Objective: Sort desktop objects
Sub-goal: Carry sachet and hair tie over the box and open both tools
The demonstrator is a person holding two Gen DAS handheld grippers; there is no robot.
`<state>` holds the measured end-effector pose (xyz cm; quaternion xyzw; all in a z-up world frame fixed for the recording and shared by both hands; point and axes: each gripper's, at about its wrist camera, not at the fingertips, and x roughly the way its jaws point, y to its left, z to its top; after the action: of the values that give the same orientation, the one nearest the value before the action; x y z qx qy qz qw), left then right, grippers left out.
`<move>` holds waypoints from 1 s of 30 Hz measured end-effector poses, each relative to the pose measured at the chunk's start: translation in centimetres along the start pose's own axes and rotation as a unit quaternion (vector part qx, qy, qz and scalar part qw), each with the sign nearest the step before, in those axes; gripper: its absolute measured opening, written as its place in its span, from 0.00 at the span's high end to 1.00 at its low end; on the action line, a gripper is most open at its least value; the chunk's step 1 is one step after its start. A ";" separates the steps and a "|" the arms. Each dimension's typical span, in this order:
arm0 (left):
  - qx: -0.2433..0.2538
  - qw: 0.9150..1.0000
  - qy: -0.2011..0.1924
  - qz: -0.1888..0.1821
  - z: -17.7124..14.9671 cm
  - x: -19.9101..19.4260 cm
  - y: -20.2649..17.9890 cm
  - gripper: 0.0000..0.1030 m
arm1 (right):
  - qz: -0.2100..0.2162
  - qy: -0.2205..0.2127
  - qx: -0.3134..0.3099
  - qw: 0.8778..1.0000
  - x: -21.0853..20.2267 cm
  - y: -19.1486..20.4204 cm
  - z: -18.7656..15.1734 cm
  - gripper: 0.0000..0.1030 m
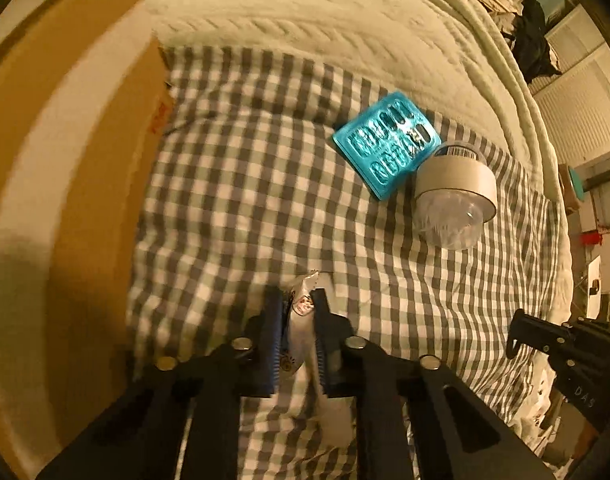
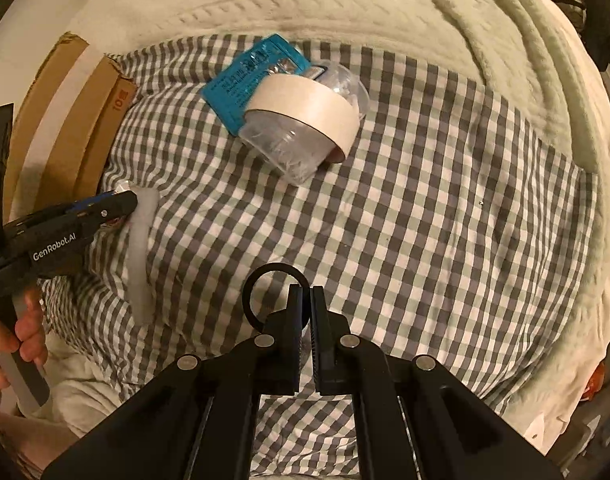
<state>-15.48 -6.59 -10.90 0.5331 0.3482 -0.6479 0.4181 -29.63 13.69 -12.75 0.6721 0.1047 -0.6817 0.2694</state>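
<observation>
Left gripper (image 1: 299,320) pinches a white tube (image 1: 301,332); right gripper (image 2: 305,304), nearly closed, clamps a black ring (image 2: 251,280); ahead lie a blue blister pack (image 1: 387,142) and clear jar (image 1: 453,196).

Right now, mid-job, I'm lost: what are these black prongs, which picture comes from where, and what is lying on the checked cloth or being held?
There is no robot arm. A person holds a two-finger gripper in each hand, and a fisheye camera on each looks along its fingers.

In the left wrist view, the left gripper is shut on a white packet, beside a cardboard box.

In the right wrist view, the right gripper pinches a black ring.

On the checked cloth lie a blue blister pack and a clear jar with a tape roll around it.
</observation>
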 end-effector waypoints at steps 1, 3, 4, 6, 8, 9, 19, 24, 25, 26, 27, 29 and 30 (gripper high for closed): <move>0.000 1.000 -0.004 0.001 -0.2 -0.4 0.2 0.92 | -0.001 -0.003 0.000 1.000 -0.3 0.2 -0.1 0.97; -0.001 1.000 -0.010 -0.004 -0.3 -1.4 0.4 0.92 | -0.002 -0.011 0.000 1.000 -1.2 0.8 -0.4 0.97; -0.001 1.000 -0.019 -0.008 -0.4 -2.1 0.2 0.93 | 0.000 -0.015 0.000 1.000 -1.7 1.1 -0.6 0.97; 0.001 0.999 -0.032 -0.017 -0.5 -3.5 0.4 0.93 | 0.012 -0.029 0.004 0.999 -3.3 2.0 -0.8 0.97; 0.002 0.999 -0.049 -0.023 -0.6 -5.5 0.5 0.93 | 0.023 -0.045 0.005 0.999 -4.9 3.1 -0.9 0.97; 0.006 0.998 -0.064 -0.025 -0.6 -7.2 0.6 0.93 | 0.029 -0.057 0.004 0.998 -6.0 4.1 -1.0 0.97; -0.023 0.984 -0.172 -0.043 -0.8 -19.0 7.7 0.93 | 0.096 -0.150 -0.031 0.983 -13.4 15.4 -0.9 0.97; -0.062 0.981 -0.181 -0.013 -0.8 -20.0 13.2 0.92 | 0.119 -0.163 -0.049 0.978 -13.1 21.6 0.1 0.97; -0.072 0.981 -0.181 -0.010 -0.6 -19.9 14.3 0.92 | 0.126 -0.164 -0.049 0.977 -12.8 22.6 0.5 0.97; -0.084 0.981 -0.177 -0.008 -0.6 -19.6 15.5 0.92 | 0.136 -0.165 -0.046 0.976 -12.4 23.4 0.8 0.97; -0.090 0.981 -0.172 -0.009 -0.6 -19.3 16.4 0.92 | 0.146 -0.165 -0.042 0.974 -11.9 24.4 1.3 0.97; -0.102 0.982 -0.162 -0.004 -0.4 -18.6 17.8 0.92 | 0.152 -0.165 -0.040 0.974 -10.9 26.0 2.0 0.97; -0.106 0.982 -0.158 0.001 -0.3 -18.3 18.2 0.92 | 0.149 -0.166 -0.040 0.974 -10.4 26.8 2.4 0.97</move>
<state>2.76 -10.57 6.92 0.3773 0.3437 -0.6831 0.5223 -18.59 -7.45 3.40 0.5461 -0.0159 -0.7315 0.4079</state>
